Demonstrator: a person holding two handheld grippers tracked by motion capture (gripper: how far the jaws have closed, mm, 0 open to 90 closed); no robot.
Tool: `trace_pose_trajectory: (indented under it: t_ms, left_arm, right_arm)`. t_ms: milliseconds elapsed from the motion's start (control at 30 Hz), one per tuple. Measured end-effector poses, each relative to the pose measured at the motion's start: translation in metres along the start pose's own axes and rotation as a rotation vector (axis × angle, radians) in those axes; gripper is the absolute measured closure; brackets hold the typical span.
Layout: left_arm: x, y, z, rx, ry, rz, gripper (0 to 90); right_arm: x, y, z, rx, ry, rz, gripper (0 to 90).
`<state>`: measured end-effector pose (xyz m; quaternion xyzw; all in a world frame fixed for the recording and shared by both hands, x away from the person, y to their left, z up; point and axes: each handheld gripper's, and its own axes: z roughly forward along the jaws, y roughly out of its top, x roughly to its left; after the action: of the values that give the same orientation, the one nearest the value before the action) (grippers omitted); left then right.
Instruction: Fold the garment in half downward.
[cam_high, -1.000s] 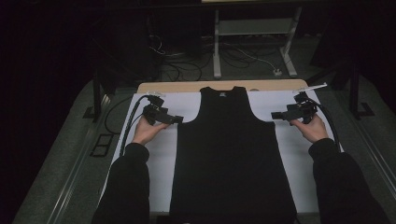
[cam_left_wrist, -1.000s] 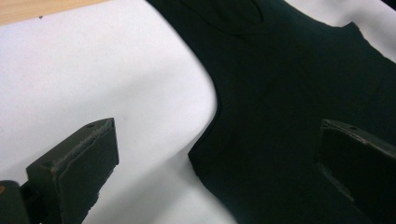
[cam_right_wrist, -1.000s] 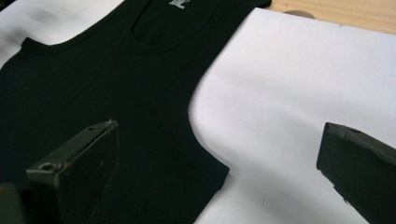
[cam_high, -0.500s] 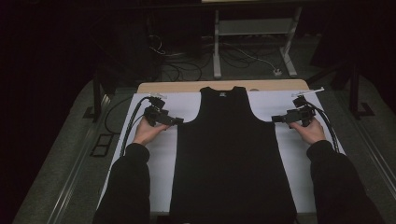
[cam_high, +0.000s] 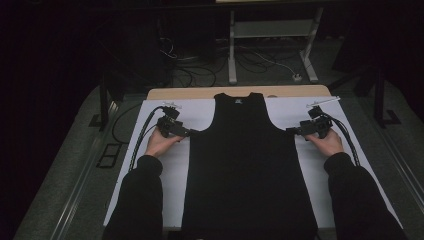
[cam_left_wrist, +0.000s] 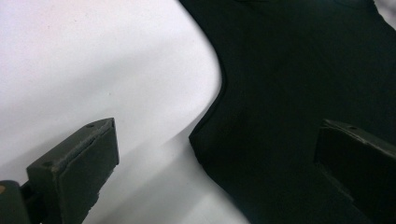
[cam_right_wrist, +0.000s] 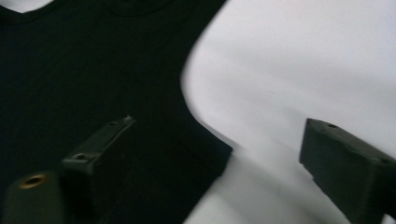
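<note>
Nearest the camera in the high view, two dark sleeves (cam_high: 142, 200) come in from the bottom edge, one along each side of a black tank top (cam_high: 247, 170) that lies flat, its hem toward the person and its neck toward the far edge. Nothing lies on the garment or between it and the tools; each gripper's cable (cam_high: 141, 137) trails back over the sheet beside the forearm. The left gripper (cam_high: 189, 132) rests low on the white sheet (cam_high: 150, 190) at the top's left armpit corner, and the left gripper view shows its jaws standing wide apart, one over bare white cover and the other over black cloth, with the corner of the fabric (cam_left_wrist: 299, 93) between them and no pad pressing on it. The right gripper (cam_high: 291, 131) sits mirror-wise at the right armpit corner; in the right gripper view its jaws have just been closing a little, yet a wide gap remains, with one jaw over the cloth (cam_right_wrist: 93, 84), the other over the white surface, and the corner between them ungripped. The white sheet covers a light wooden table (cam_high: 200, 93), of which a strip shows beyond the neckline. Past the table, the room is dark, with a grey floor, loose cables (cam_high: 260, 60) and the legs of a pale metal stand (cam_high: 232, 55).
</note>
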<state>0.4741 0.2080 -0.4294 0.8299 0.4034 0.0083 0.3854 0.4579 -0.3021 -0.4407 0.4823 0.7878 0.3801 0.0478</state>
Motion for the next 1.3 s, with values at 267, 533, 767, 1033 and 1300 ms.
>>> trace_pose_trajectory:
  t_ms: [267, 533, 767, 1033, 1300]
  left_arm:
    - [-0.001, -0.002, 0.005, 0.019, -0.010, -0.004, 8.0]
    - [-0.007, -0.001, 0.008, 0.020, 0.036, 0.016, 25.3]
    - [-0.008, -0.001, 0.011, 0.047, 0.051, 0.001, 47.2]
    - [-0.010, -0.004, 0.015, 0.037, 0.072, -0.013, 64.4]
    - [-0.007, -0.012, 0.012, -0.012, 0.080, -0.058, 85.9]
  right_arm:
    - [0.003, 0.000, 0.004, 0.009, 0.013, 0.001, 31.4]
    - [0.003, -0.002, 0.007, 0.035, 0.005, -0.002, 43.5]
    - [0.005, -0.002, 0.009, 0.049, -0.016, -0.012, 54.2]
    - [0.006, -0.002, 0.010, 0.043, -0.029, -0.003, 67.2]
    - [0.009, -0.002, 0.011, 0.042, -0.011, 0.014, 84.1]
